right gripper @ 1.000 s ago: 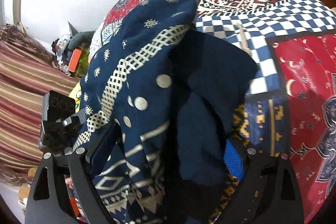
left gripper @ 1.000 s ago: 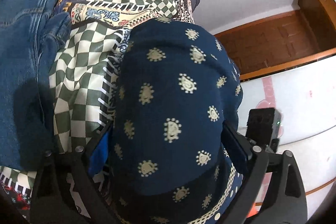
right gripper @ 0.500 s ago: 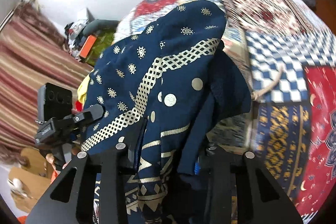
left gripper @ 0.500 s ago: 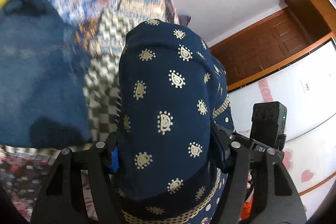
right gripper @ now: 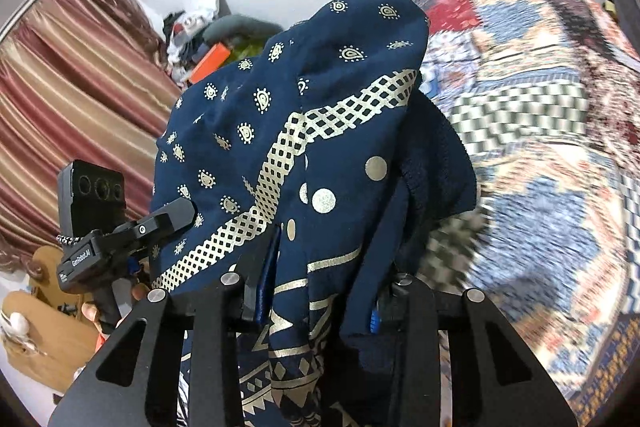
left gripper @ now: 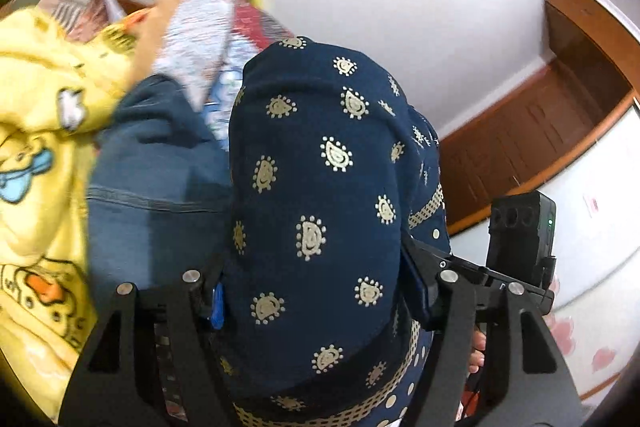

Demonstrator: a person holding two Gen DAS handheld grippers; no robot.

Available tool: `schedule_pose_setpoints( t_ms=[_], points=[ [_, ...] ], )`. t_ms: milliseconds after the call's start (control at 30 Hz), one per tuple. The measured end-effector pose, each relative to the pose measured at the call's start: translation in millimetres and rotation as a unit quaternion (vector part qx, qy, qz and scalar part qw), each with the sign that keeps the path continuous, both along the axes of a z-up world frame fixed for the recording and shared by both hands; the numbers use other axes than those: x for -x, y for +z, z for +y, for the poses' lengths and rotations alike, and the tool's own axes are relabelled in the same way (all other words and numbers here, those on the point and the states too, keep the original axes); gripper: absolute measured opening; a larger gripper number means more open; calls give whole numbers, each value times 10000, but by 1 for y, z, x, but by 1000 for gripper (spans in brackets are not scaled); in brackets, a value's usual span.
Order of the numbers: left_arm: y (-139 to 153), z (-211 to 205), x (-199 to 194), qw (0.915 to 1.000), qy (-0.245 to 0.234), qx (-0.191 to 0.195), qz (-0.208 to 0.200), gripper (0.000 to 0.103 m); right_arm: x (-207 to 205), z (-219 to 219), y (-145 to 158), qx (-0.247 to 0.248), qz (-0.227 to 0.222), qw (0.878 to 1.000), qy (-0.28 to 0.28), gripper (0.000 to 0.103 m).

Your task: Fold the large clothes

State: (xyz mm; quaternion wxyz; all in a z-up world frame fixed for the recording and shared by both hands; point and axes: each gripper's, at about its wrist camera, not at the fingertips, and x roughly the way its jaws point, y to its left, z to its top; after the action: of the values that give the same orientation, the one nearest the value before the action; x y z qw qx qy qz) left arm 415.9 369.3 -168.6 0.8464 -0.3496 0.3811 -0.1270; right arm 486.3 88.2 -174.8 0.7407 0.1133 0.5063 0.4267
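A navy garment with gold paisley print and lattice bands [left gripper: 320, 187] drapes over both grippers, lifted off the bed. My left gripper [left gripper: 316, 291] is shut on a thick bunch of it. My right gripper [right gripper: 320, 283] is shut on another bunch of the same garment [right gripper: 304, 131], with folds hanging down between the fingers. The left gripper also shows in the right wrist view [right gripper: 132, 239], at the garment's left edge. The fingertips are hidden by cloth.
A patchwork bedspread [right gripper: 540, 147] lies below and to the right. Blue jeans [left gripper: 160, 179] and a yellow cartoon-print garment [left gripper: 36, 147] lie on the bed at left. A wooden cabinet [left gripper: 540, 131] and striped curtains [right gripper: 72, 87] stand around.
Both grippers have closed on the navy garment and lifted and tilted up with it. The bed has dropped lower in both views, and the wall and ceiling now show.
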Motion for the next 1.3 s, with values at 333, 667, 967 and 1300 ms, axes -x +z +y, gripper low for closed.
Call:
schedule_pose_setpoints(
  t_ms=[333,667,967,1300],
  points=[
    [-120,71,-22,9914,451,537,1100,67,-28,72,-98,707,779,9944,117,33],
    [-127,70,-19,9964,168,94,822,70,-13,56,-95,1231,188,9921,147,55],
    [-91,48,22,9885,328,-1293,710,72,40,43,-68,2408,-1282,9615,327,65],
    [-37,3,88,9614,512,-2640,577,72,112,14,-19,2404,-1944,9510,93,65]
  ],
)
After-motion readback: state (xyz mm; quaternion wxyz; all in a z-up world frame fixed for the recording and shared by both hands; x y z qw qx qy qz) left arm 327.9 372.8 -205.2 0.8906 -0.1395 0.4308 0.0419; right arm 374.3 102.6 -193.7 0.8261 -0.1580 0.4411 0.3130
